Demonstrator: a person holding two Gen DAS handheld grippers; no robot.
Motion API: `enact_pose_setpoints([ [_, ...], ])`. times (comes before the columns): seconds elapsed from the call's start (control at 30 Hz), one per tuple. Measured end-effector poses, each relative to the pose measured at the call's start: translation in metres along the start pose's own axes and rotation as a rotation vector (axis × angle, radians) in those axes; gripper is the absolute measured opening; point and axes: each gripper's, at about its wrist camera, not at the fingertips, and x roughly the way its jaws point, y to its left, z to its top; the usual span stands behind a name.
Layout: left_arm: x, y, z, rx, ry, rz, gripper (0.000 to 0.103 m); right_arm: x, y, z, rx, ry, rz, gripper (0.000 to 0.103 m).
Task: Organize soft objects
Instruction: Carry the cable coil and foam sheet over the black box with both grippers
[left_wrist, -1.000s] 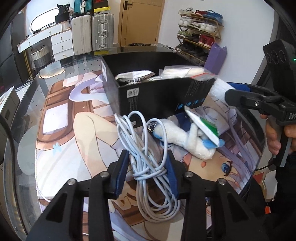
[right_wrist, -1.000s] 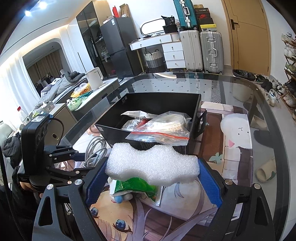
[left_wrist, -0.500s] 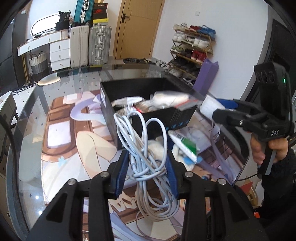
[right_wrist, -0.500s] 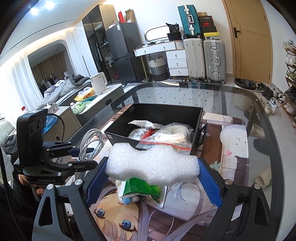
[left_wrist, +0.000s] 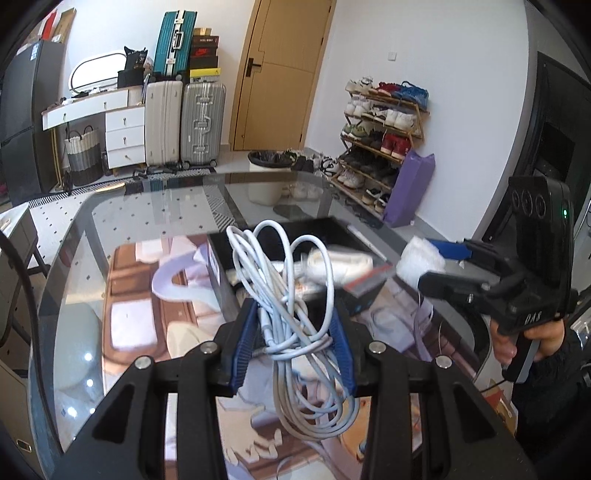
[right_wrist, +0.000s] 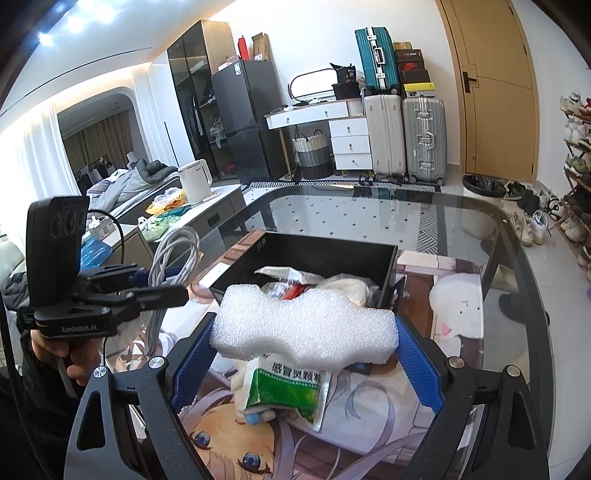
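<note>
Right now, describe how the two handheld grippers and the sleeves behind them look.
Both grippers, left gripper and right gripper, are matte black with blue ribbed pads and silver bolts. Each carries a black camera block; white lettering marks the bodies. Dark sleeves; a thin black cable trails.

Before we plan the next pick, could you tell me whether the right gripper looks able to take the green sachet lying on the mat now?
Probably not: the right gripper is already shut on the white foam block, which hangs directly over the green sachet.

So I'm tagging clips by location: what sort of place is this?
Probably a lived-in flat: a shoe rack by the door, suitcases against the wall, and a fridge.
</note>
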Motion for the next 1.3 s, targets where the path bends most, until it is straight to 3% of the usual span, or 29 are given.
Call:
enact_pose_setpoints([
  [0.3, 0.013, 0.0, 0.031, 0.014, -0.047, 0.001, 0.038, 0.014, 0.001, 0.018, -0.039, 0.001, -0.007, 0.092],
  [0.53, 0.032, 0.006, 0.045, 0.018, -0.036, 0.007, 0.038, 0.031, 0.001, 0.026, -0.07, 0.031, -0.012, 0.092],
  [1.3, 0.09, 0.011, 0.057, 0.059, 0.078, 0.012, 0.038, 0.091, -0.01, 0.035, -0.161, 0.141, -0.009, 0.092],
])
